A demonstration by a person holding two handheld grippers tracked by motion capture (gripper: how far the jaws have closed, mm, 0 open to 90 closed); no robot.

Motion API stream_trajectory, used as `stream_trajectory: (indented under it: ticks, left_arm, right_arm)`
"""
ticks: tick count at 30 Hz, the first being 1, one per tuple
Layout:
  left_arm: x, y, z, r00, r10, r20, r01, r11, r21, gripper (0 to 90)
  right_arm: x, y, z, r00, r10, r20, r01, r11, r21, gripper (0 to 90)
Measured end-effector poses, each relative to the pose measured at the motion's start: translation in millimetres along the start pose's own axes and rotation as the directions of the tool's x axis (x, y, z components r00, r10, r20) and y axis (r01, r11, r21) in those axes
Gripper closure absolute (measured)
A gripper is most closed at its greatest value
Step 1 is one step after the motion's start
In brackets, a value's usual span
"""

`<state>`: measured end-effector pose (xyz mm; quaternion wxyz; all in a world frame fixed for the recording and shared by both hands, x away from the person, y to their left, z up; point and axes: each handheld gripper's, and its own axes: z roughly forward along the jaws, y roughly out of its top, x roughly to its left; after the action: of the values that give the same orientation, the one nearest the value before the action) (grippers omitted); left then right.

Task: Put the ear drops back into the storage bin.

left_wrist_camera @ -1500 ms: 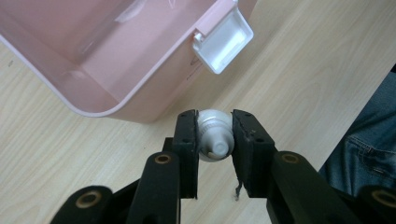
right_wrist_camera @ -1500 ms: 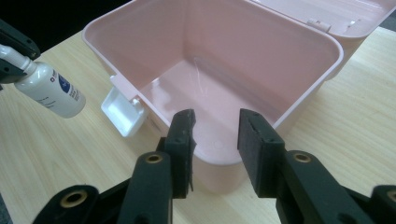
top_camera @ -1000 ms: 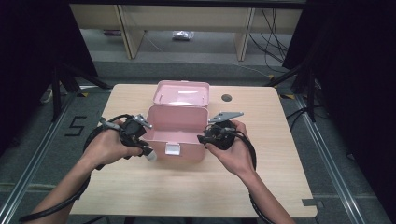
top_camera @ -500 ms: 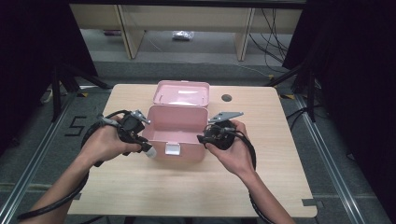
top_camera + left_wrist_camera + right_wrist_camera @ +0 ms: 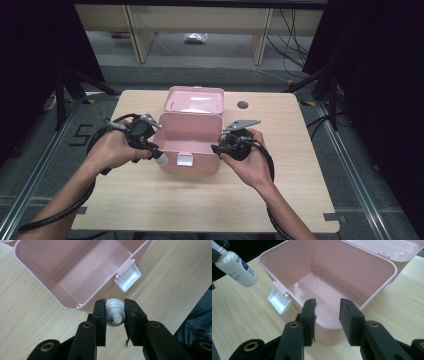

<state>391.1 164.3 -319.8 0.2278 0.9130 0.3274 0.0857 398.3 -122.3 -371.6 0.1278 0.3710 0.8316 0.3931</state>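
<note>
Light wooden bench (image 5: 200,200), bare apart from a dark round hole (image 5: 243,105) near its far edge. Pink plastic box (image 5: 190,137) at mid-bench, lid (image 5: 195,99) thrown back flat behind it, inside bare, white latch (image 5: 185,160) hanging on the near wall. Left hand-held gripper (image 5: 156,151) at the box's left near corner, just outside the rim, clamped on a small white bottle (image 5: 114,312); seen along the jaws, cap end toward the camera, bottle above the bench beside the box wall, not inside. From the right gripper view, same bottle (image 5: 237,268) tilted, blue-marked label showing, beyond the latch. Right hand-held gripper (image 5: 327,312) at the box's right near corner, jaws apart, nothing between them, poised over the rim.
</note>
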Motion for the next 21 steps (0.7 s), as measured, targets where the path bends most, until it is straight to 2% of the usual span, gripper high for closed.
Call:
stream_trajectory:
  ticks: [4, 5, 10, 13, 16, 19, 21]
  left_arm:
    - [1.0, 0.6, -0.4, 1.0000, -0.001, -0.004, 0.001, 1.0000, -0.002, 71.6]
    - [1.5, 0.8, -0.9, 1.0000, 0.000, 0.000, 0.000, 1.0000, 0.003, 71.6]
    - [3.6, 1.5, -2.2, 1.0000, -0.006, -0.004, 0.006, 1.0000, -0.001, 71.6]
    - [4.8, 2.0, -3.7, 0.9999, -0.009, -0.008, 0.009, 1.0000, -0.003, 71.6]
    - [5.6, 2.3, -3.7, 0.9999, -0.013, -0.005, 0.013, 0.9999, -0.008, 71.6]
    - [6.5, 2.3, -3.2, 0.9998, -0.017, -0.003, 0.017, 0.9998, -0.012, 71.6]
    - [7.3, 2.4, -3.4, 0.9998, -0.018, -0.008, 0.018, 0.9997, -0.014, 71.6]
  right_arm:
    - [-0.5, -0.1, 0.1, 1.0000, -0.008, 0.001, 0.008, 1.000, -0.001, 66.3]
    - [1.0, -0.2, -0.5, 0.9998, 0.019, 0.006, -0.019, 1.000, 0.007, 66.4]
    - [0.8, 0.0, -0.4, 0.9999, 0.012, 0.010, -0.012, 1.000, 0.004, 66.4]
    - [2.6, 0.2, 0.1, 0.9995, 0.031, 0.005, -0.031, 1.000, 0.000, 66.4]
    - [2.7, 1.2, -0.3, 0.9998, 0.022, 0.002, -0.022, 1.000, 0.011, 66.4]
    - [2.4, 0.8, 1.8, 0.9999, 0.015, -0.007, -0.015, 1.000, 0.000, 66.4]
    - [2.8, 1.7, 0.7, 0.9998, 0.018, 0.002, -0.018, 1.000, 0.013, 66.3]
